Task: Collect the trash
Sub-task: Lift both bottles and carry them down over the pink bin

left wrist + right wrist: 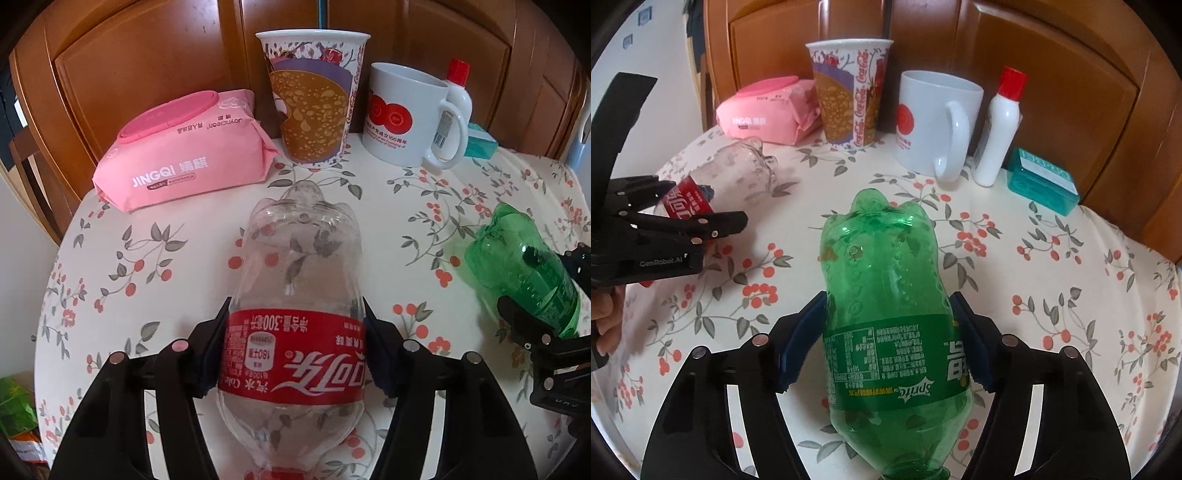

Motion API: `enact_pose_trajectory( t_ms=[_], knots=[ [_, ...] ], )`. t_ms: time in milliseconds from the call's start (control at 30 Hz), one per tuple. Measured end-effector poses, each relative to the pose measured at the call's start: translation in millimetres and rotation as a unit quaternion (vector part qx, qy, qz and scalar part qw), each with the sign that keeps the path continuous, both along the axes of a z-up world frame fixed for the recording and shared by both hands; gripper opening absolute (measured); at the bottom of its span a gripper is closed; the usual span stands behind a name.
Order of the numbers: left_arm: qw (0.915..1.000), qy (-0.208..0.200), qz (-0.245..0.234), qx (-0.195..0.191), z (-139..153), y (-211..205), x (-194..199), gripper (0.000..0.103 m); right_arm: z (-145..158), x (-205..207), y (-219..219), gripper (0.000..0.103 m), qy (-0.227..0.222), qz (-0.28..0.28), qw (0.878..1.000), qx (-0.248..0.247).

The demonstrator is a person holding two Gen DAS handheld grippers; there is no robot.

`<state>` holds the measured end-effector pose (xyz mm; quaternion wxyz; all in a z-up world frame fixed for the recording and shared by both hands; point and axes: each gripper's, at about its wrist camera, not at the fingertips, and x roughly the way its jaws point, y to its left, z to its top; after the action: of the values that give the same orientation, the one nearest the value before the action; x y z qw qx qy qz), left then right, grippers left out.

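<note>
Two empty bottles lie on the flowery table point(147, 266). One clear bottle point(295, 295) with a red label sits between the left gripper point(295, 354) fingers, and the blue pads squeeze its sides. One green bottle point(886, 314) is squeezed the same way by the right gripper point(890, 343). Behind them stand one paper cup point(314, 99), one white mug point(406, 114), one pink pack of wipes point(181, 155), one small white bottle point(997, 129) and one teal box point(1041, 181).

Clear cola bottle point(295, 295), green Sprite bottle point(886, 314); empty, base-forward.
</note>
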<state>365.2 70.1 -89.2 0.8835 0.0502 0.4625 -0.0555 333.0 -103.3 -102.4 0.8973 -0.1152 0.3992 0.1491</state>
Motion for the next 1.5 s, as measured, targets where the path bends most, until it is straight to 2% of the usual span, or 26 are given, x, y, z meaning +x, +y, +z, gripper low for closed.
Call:
enact_pose_trajectory(
  t_ms=[333,733,1500],
  knots=[
    [0.9998,-0.014,-0.005,-0.012,8,0,-27,0.062,9,-21,-5,0.068,-0.01,0.0,1.0,0.015],
    [0.9987,-0.038,-0.026,-0.024,32,-11,-79,0.062,27,-58,-15,0.067,-0.016,-0.001,0.998,0.054],
    [0.9957,-0.068,-0.05,-0.038,63,-20,-175,0.062,58,-138,-8,0.066,-0.049,0.029,0.995,0.083]
  ],
)
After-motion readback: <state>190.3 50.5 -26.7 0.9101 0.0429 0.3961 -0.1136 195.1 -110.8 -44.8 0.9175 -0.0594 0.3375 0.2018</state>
